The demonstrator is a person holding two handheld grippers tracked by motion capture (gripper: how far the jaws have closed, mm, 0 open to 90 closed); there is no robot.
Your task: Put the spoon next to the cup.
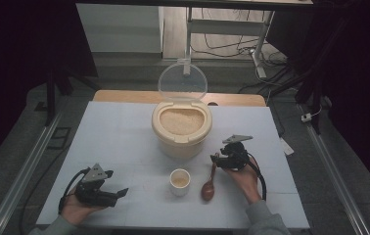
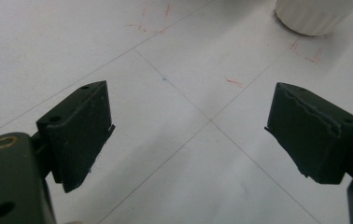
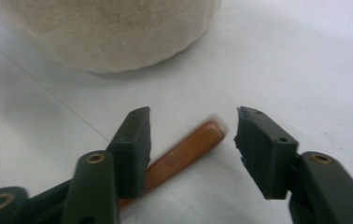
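Observation:
A cream rice container (image 1: 181, 128) with its clear lid (image 1: 182, 81) raised stands mid-table, full of rice. In front of it sits a small white cup (image 1: 179, 181) holding some rice. A brown wooden spoon (image 1: 209, 183) lies right of the cup, handle pointing away. My right gripper (image 1: 218, 160) is open, its jaws on either side of the spoon handle's tip (image 3: 198, 142), not touching it. My left gripper (image 1: 119, 194) is open and empty, low over the table at the front left, with the cup's base (image 2: 315, 16) ahead of it.
The white table (image 1: 119, 142) carries thin grid lines and faint red marks (image 2: 234, 82). A wooden edge (image 1: 124, 96) runs along the table's back. Metal rails (image 1: 26, 171) flank both sides, and cables (image 1: 232, 49) lie on the floor behind.

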